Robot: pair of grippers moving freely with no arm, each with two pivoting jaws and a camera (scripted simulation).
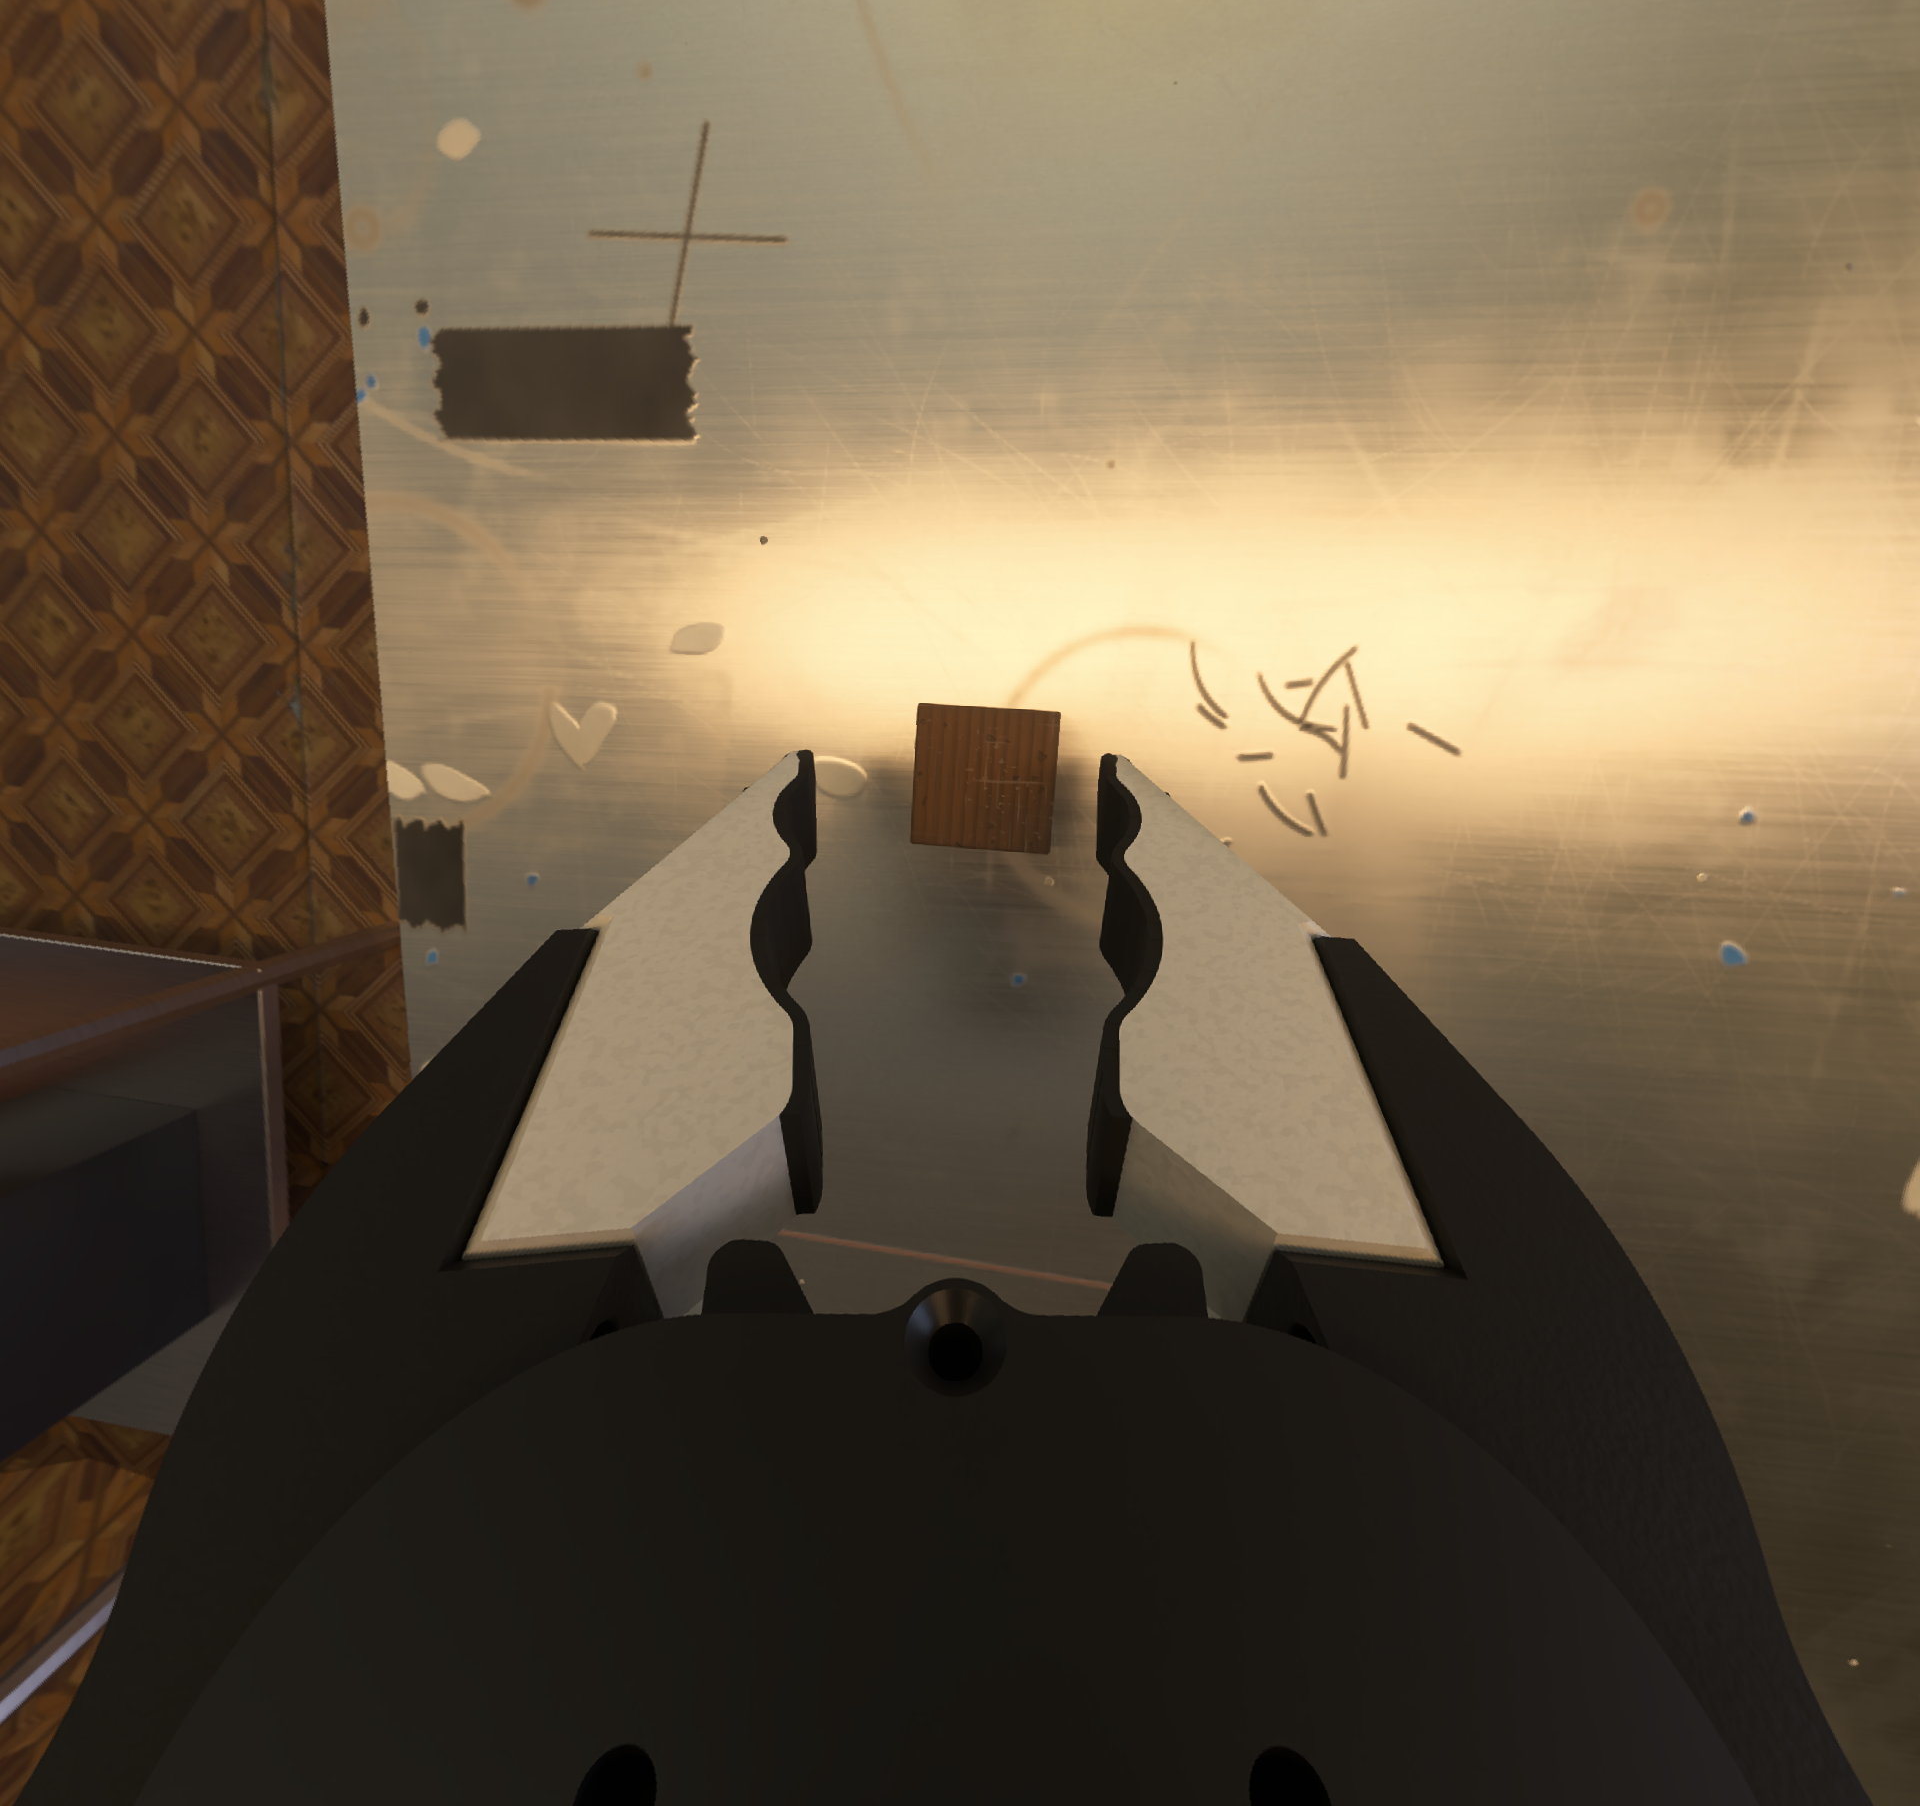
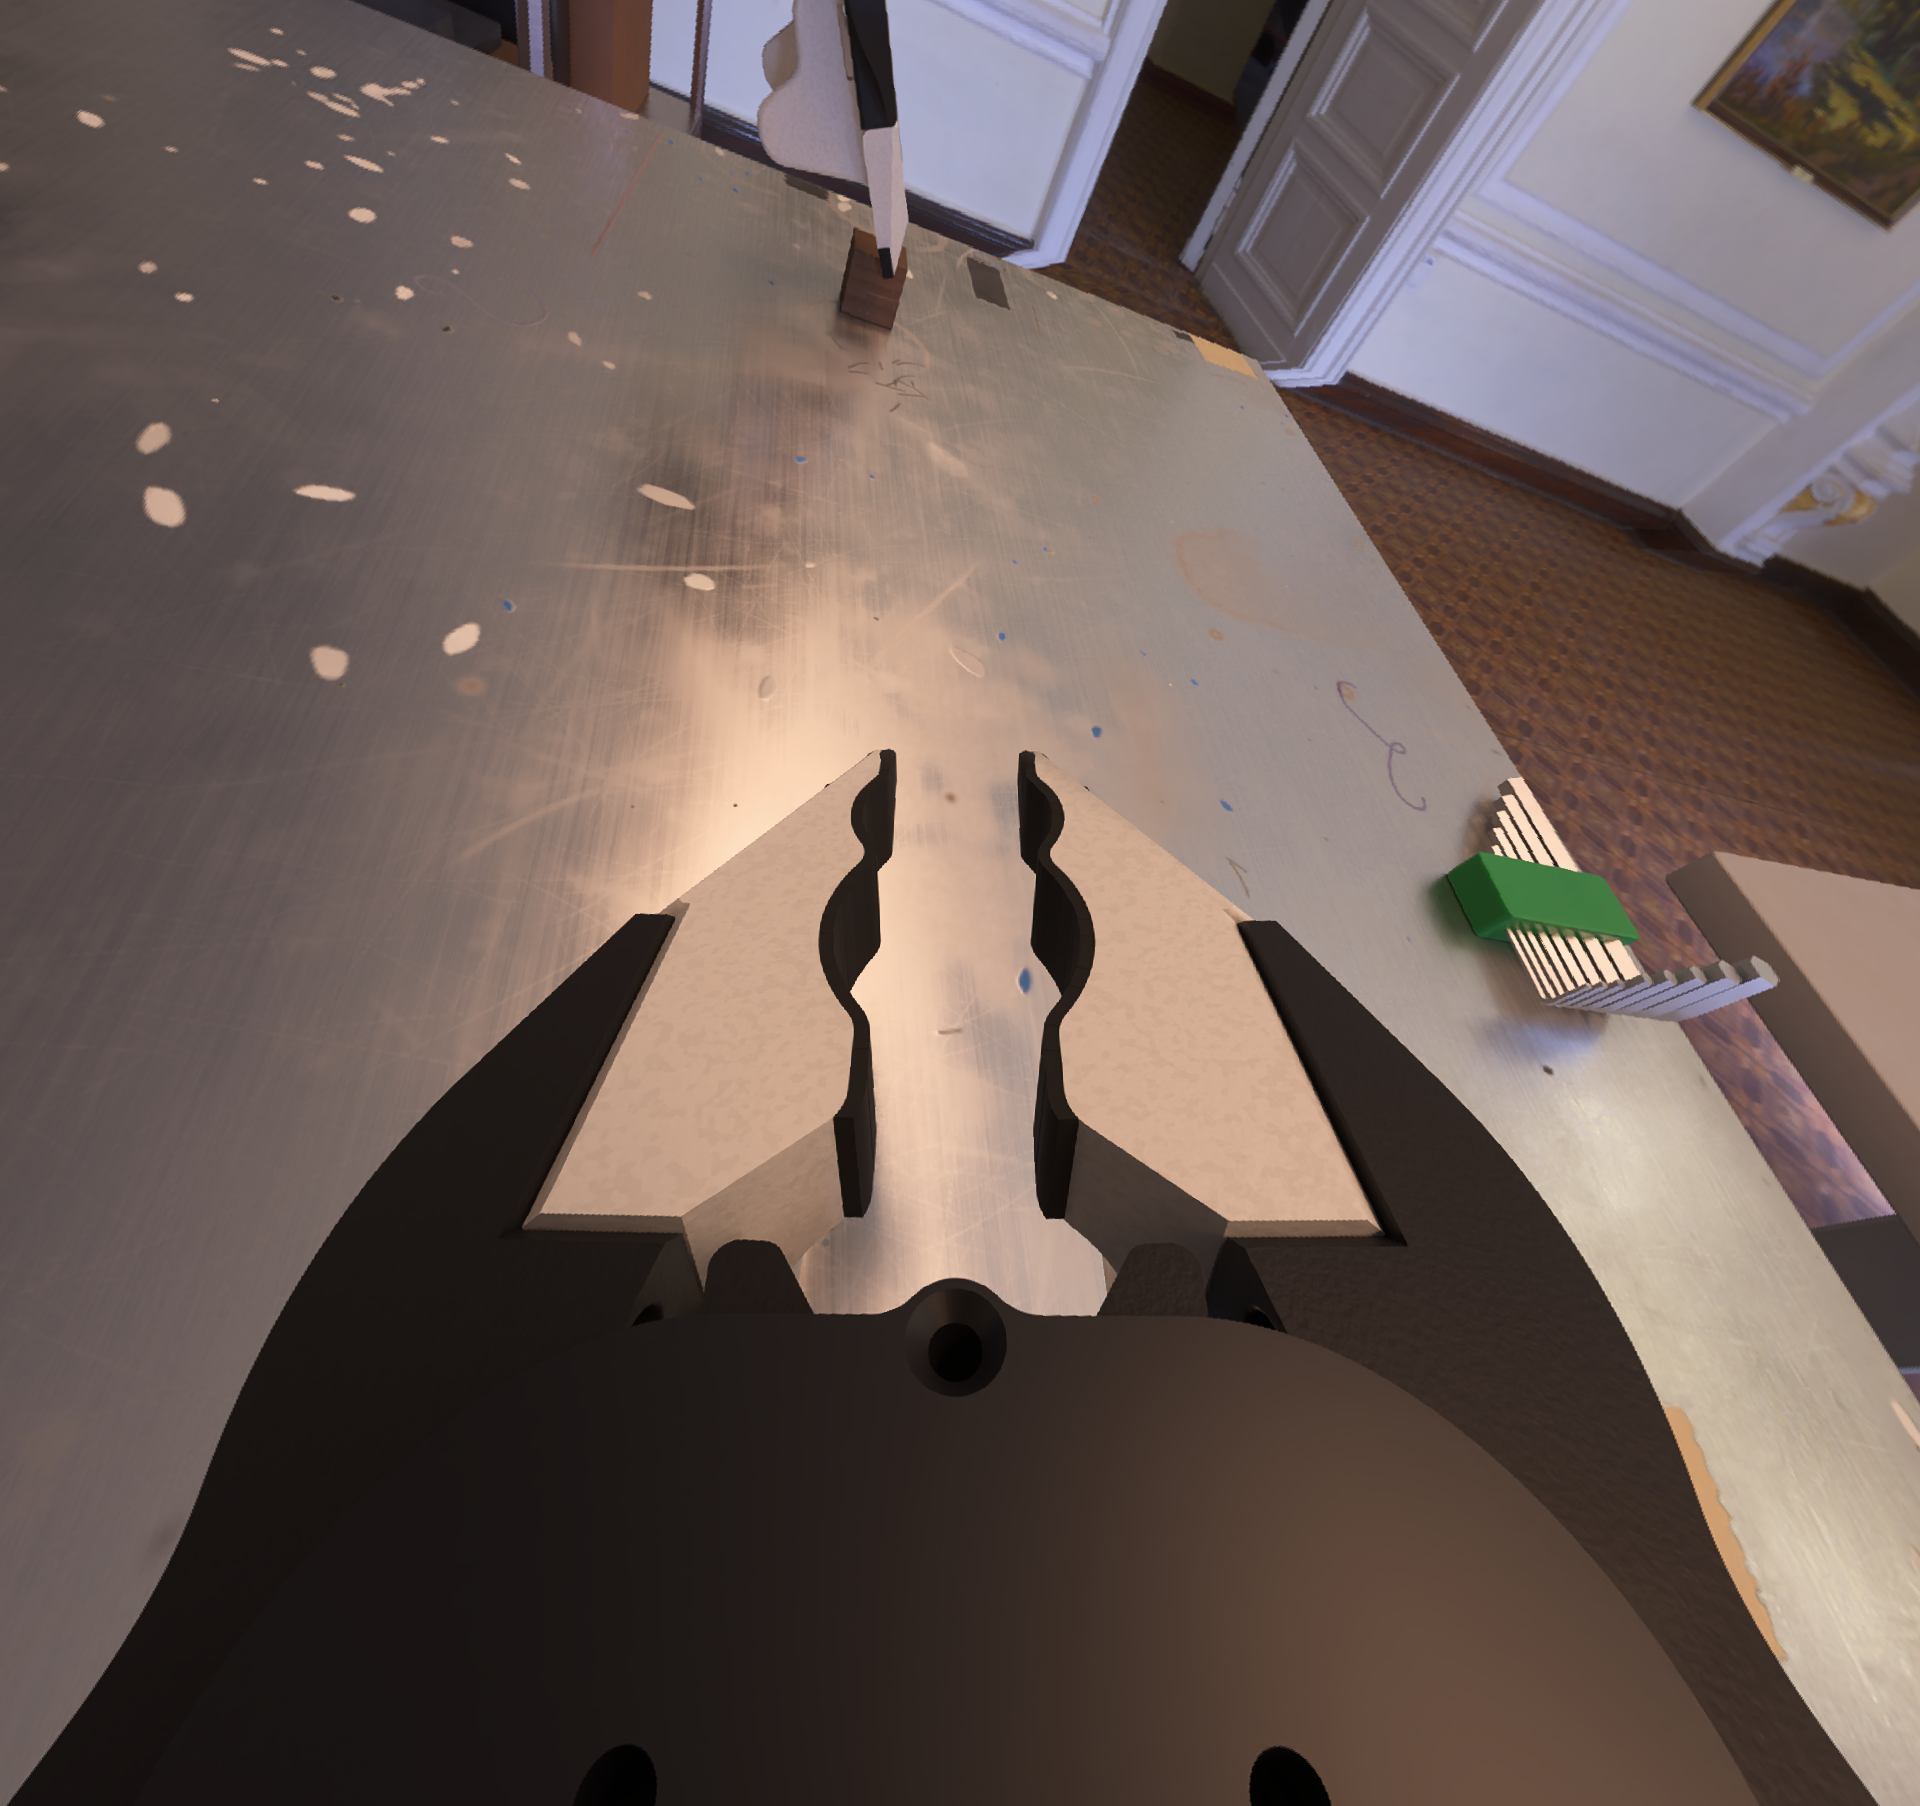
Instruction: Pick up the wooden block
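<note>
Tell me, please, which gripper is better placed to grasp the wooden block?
Left. The left gripper hangs open directly above the wooden block; the right gripper is far across the table.

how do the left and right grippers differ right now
The left gripper hangs over the block, fingers spread wider than it; the right gripper is far from the block, over bare table. The left's gap is wider than the right's. Both are open and hold nothing.
</note>
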